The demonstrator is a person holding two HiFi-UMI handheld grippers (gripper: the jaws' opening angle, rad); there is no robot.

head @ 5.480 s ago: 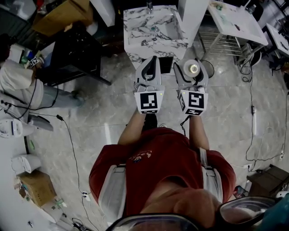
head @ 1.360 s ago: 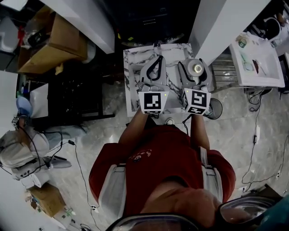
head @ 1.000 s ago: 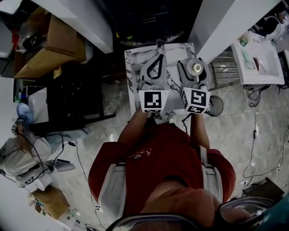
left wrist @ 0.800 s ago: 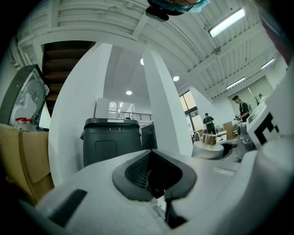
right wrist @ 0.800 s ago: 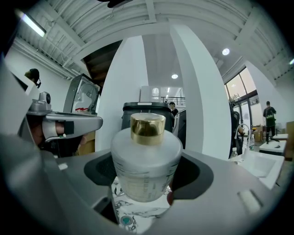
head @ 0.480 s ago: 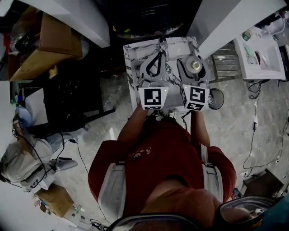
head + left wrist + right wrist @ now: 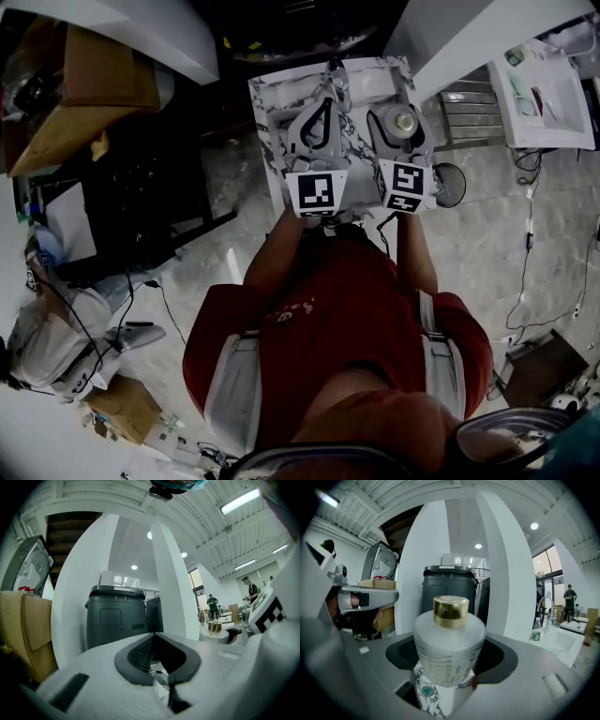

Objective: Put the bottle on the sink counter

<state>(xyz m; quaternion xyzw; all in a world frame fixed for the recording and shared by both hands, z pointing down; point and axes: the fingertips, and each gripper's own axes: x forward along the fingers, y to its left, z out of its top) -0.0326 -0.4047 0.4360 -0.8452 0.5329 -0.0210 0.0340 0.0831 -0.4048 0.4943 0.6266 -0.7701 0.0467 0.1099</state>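
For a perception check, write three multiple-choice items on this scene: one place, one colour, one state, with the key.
1. Where is the white frosted bottle? A between the jaws of the right gripper; B in the sink basin; C on the floor.
2. What colour is the bottle's round cap? A red; B gold; C black.
3. How do the jaws of the left gripper stand? A wide apart; B clamped on a cup; C together, nothing between.
Key: 1 A, the right gripper view shows it clamped there. 2 B, the cap shines gold. 3 C, the left gripper view shows the tips meeting with nothing held.
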